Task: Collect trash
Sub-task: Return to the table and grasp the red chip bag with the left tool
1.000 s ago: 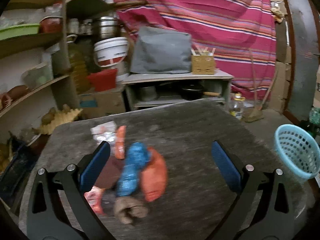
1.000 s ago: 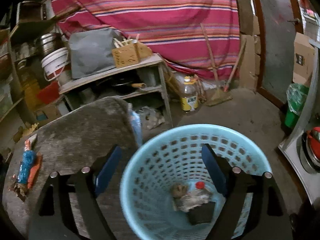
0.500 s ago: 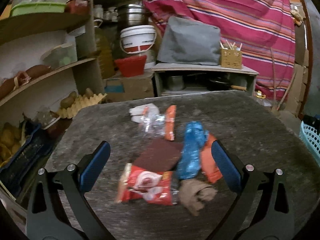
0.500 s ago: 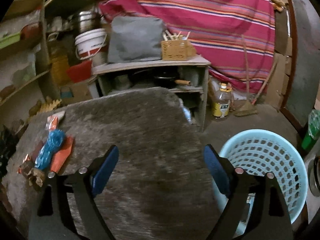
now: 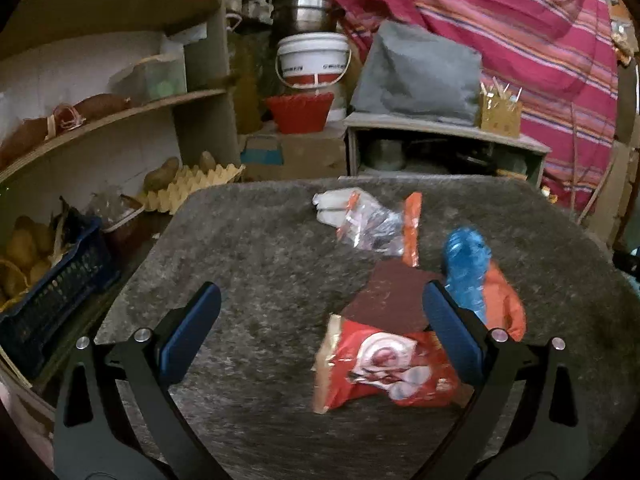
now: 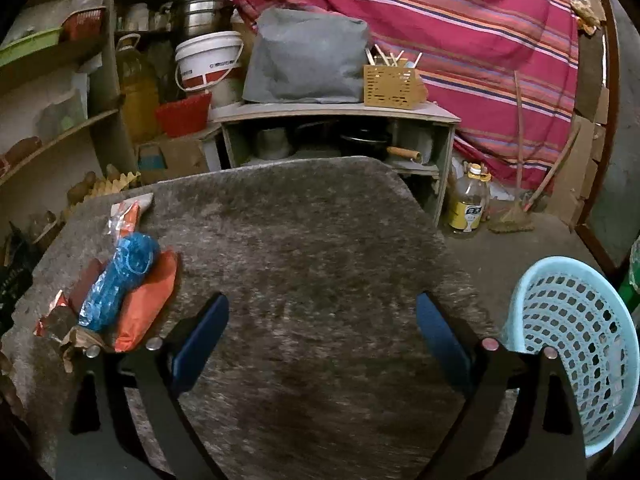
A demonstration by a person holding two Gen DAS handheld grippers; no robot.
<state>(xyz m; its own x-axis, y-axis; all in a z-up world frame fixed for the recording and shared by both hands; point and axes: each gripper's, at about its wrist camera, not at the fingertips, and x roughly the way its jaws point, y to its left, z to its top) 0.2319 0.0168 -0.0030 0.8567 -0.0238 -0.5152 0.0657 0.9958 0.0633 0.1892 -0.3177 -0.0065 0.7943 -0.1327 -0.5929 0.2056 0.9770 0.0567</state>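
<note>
The left gripper [image 5: 320, 320] hung over the table [image 5: 260, 248] with its jaws wide and nothing between them, its right finger overlapping the near edge of the trash pile in that view. The right gripper [image 6: 322, 332] was likewise empty, its jaws opening over the bare middle of the table. The trash lay in one heap: a red snack packet [image 5: 384, 368] at the near end, a dark brown sheet [image 5: 394, 300] just behind it, a blue crumpled bag [image 5: 466, 270] lying on an orange wrapper [image 5: 506, 304] to the right of the sheet, and a clear wrapper [image 5: 368, 224] at the far end. The light blue basket [image 6: 576, 344] stood on the floor beyond the table's right edge, well apart from the heap.

The pieces overlapped, so a pinch on one would likely drag its neighbour and drop it on the way. The brown sheet lay flat and might slip under the pads rather than lift. The long carry from heap to basket risked light wrappers falling to the floor beside the table. Both grippers reaching into the same small heap could collide.
</note>
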